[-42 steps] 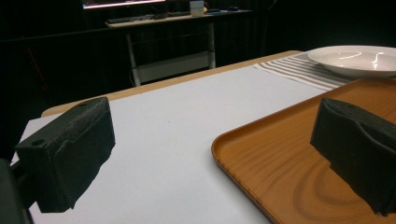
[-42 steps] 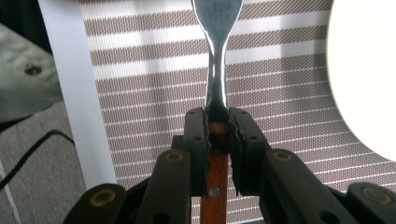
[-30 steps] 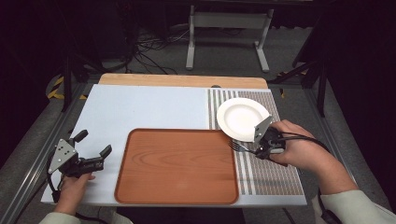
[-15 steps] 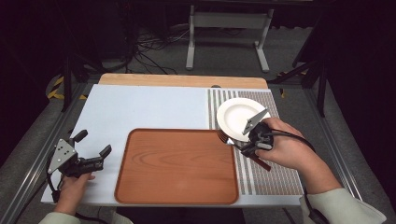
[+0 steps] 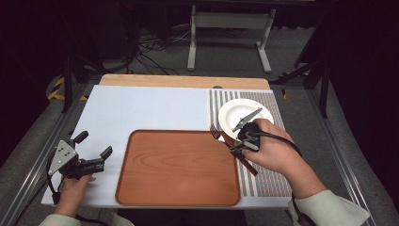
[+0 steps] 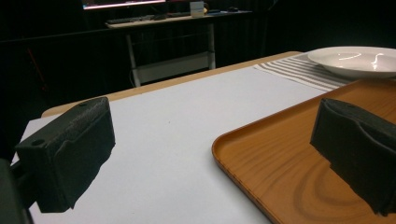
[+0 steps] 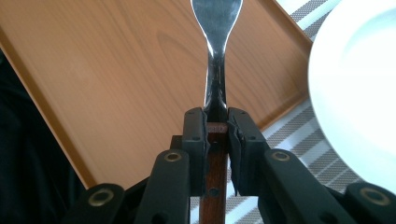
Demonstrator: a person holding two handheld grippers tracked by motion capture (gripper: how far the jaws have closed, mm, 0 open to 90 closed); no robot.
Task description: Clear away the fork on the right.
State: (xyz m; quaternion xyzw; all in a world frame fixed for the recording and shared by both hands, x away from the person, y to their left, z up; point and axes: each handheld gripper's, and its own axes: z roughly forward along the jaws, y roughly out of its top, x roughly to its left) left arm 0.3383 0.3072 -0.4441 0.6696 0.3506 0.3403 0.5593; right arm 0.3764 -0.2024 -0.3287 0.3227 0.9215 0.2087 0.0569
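Note:
A fork (image 5: 221, 137) with a brown wooden handle and metal tines is clamped in my right gripper (image 5: 235, 148), which is shut on it at the right edge of the brown wooden tray (image 5: 179, 188). In the right gripper view the jaws pinch the fork (image 7: 216, 70) where metal meets wood, and its head reaches over the tray (image 7: 112, 70). A white plate (image 5: 230, 113) lies on the striped mat just behind that hand. My left gripper (image 5: 91, 149) rests open on the pale blue table at the near left, beside the tray's left rim (image 6: 243, 154).
The striped placemat (image 5: 268, 181) covers the table's right side. A bare wooden strip (image 5: 183, 81) runs along the far edge. Beyond the table stand a metal frame and loose cables on a dark floor.
My right gripper has carried the fork leftward, from the striped mat beside the plate to the tray's right edge. The left gripper has stayed where it was.

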